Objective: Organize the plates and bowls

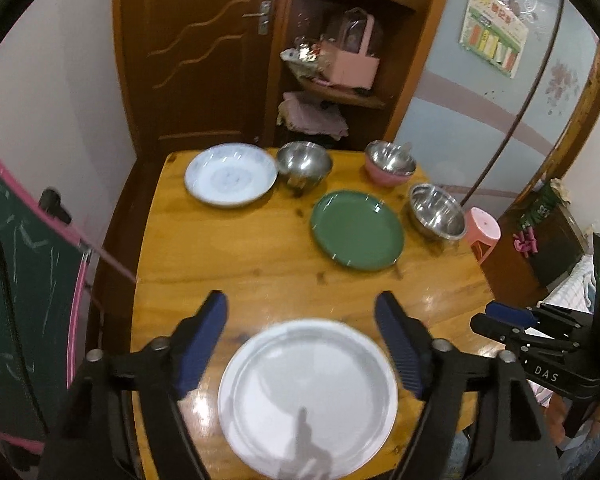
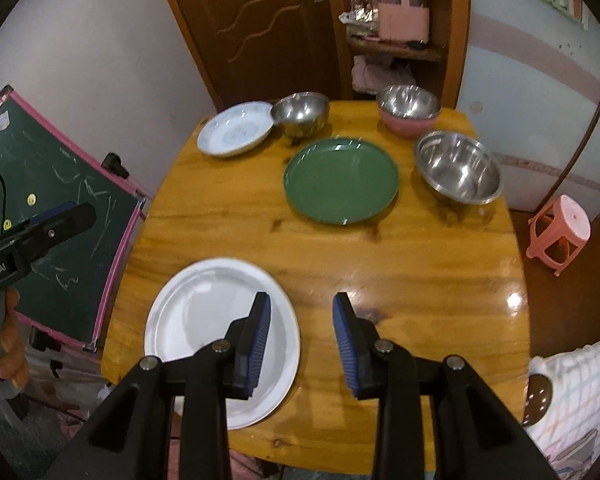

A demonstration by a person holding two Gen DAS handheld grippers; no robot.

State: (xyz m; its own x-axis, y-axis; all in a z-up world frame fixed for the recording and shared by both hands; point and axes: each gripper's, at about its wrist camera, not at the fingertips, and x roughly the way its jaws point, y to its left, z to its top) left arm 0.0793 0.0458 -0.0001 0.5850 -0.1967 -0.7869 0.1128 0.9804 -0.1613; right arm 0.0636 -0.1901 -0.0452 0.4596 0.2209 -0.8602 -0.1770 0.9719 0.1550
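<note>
A glossy yellow wooden table point(image 2: 420, 280) is standing before a dark brown wooden door point(image 2: 268, 20) and a wooden corner shelf point(image 2: 400, 50). A pink-framed green chalkboard point(image 2: 60, 200) is leaning beyond the table's left edge; a pink plastic stool point(image 2: 560, 236) is sitting beyond its right edge.

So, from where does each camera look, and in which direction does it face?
Left wrist view: sits on the left tongs, looking down over the white plate on the wooden table; its open blue pads show, and the right tongs at the right edge.
Right wrist view: sits on the right tongs, above the bare table; the left tongs show at the left edge.
Shared: white plate, green plate, steel bowls.
</note>
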